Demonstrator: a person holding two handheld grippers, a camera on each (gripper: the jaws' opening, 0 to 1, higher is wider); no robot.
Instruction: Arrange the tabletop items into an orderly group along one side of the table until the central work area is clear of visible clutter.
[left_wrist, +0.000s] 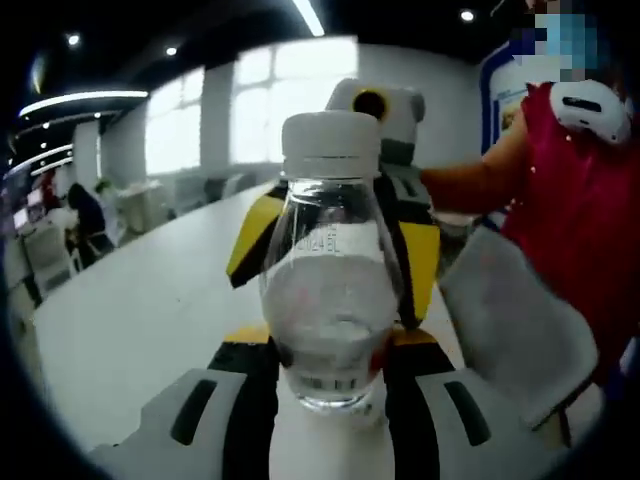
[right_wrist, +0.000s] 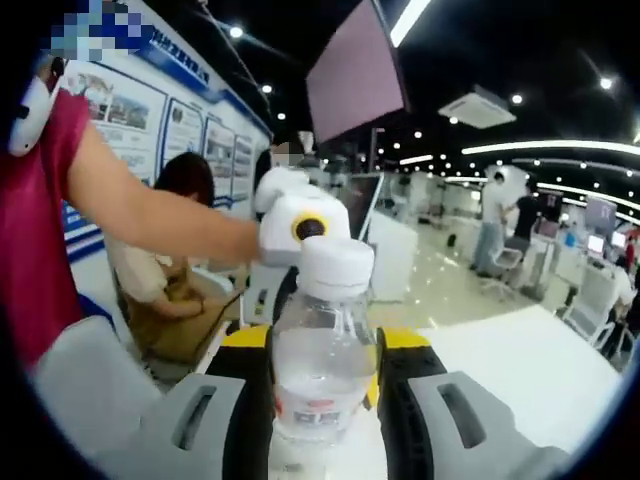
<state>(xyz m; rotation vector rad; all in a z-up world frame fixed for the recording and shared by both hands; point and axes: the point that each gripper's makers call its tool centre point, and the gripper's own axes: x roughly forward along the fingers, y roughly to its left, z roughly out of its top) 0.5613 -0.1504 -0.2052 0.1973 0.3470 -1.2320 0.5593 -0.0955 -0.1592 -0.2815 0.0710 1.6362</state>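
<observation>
Left gripper (left_wrist: 330, 400): fingers (left_wrist: 200, 415) pinch lower body of clear water bottle (left_wrist: 330, 300), held upright above white desk (left_wrist: 150, 300). White cap (left_wrist: 330, 145) on, water visible inside. Right gripper (left_wrist: 385, 190) seen just behind bottle, yellow and black, facing this one.

Right gripper (right_wrist: 322, 410): fingers (right_wrist: 205, 420) close against sides of same bottle (right_wrist: 320, 370) near red-edged label. Left gripper (right_wrist: 300, 225) directly beyond cap (right_wrist: 336, 268). Person's forearm (right_wrist: 160, 215) reaches to it; red top (right_wrist: 35, 230) at frame side.
</observation>
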